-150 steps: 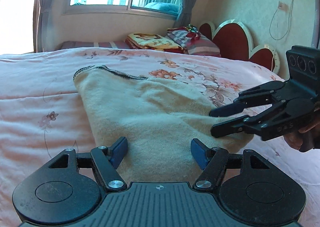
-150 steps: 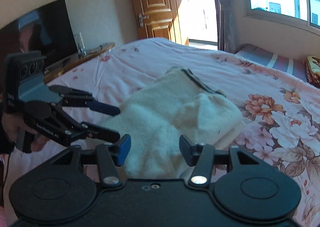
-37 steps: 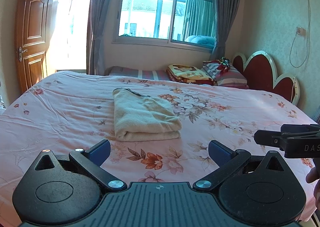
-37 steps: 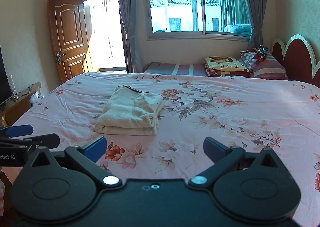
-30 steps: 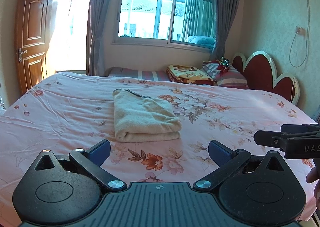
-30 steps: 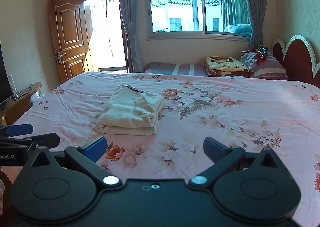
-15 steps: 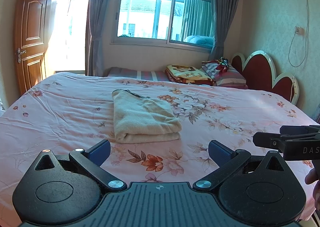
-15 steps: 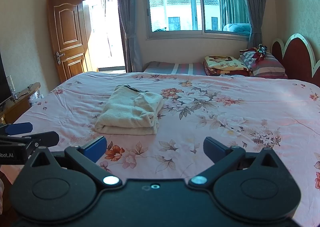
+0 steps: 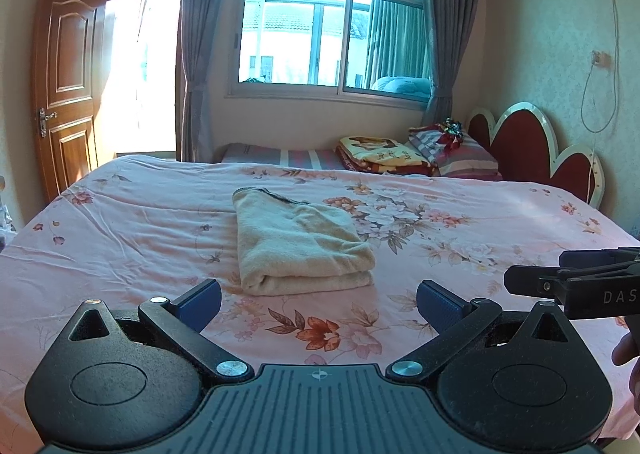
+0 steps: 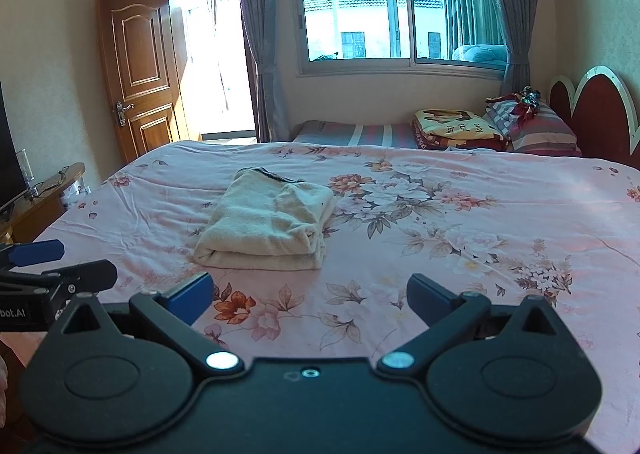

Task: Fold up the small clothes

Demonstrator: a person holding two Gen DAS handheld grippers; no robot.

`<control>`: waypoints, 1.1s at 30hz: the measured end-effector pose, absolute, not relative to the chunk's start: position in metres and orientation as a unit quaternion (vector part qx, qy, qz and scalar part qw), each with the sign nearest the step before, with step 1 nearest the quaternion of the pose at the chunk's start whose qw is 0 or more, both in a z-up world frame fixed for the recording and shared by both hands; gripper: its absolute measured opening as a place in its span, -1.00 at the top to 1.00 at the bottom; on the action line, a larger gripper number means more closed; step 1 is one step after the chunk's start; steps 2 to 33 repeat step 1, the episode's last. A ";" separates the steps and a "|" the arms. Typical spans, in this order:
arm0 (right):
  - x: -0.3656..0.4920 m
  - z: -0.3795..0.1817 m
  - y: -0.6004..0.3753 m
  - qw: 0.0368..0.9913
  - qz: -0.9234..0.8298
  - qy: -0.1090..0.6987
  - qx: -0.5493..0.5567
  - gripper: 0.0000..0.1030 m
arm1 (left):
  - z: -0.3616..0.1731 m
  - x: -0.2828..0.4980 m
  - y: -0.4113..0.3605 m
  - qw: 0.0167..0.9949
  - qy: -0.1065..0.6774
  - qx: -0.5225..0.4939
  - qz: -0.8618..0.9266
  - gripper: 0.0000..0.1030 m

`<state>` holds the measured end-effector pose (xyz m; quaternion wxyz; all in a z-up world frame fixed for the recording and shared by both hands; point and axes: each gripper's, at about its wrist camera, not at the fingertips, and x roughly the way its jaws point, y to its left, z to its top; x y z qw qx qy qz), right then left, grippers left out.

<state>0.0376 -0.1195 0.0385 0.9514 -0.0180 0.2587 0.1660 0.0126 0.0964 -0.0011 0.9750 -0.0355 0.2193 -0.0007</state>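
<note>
1. Lying folded on the pink floral bedspread (image 9: 120, 238), the cream garment (image 9: 300, 246) sits mid-bed, nothing over it.
2. Stacked blankets (image 10: 456, 129) and a striped pillow (image 10: 540, 133) rest by the red headboard (image 9: 528, 145).
3. The left gripper (image 9: 318, 300) hovers level, well short of the garment, fingers spread wide, empty.
4. The right gripper (image 10: 310, 294) does likewise, its fingers spread wide, empty.

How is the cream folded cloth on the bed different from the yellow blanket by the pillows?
The cream fluffy folded garment is plain and lies alone mid-bed on the pink floral bedspread. The yellow picture-printed folded blanket is patterned with red edging and sits at the head end beside the striped pillows. Both are neatly folded.
</note>
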 end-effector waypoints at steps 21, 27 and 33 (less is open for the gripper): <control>0.038 0.038 -0.119 0.951 0.167 0.259 -0.017 -0.98 | -0.002 0.013 0.097 0.974 0.222 -0.036 -0.002 -0.99; 0.038 0.038 -0.119 0.951 0.167 0.259 -0.017 -0.98 | -0.002 0.013 0.097 0.974 0.222 -0.036 -0.002 -0.99; 0.038 0.038 -0.119 0.951 0.167 0.259 -0.017 -0.98 | -0.002 0.013 0.097 0.974 0.222 -0.036 -0.002 -0.99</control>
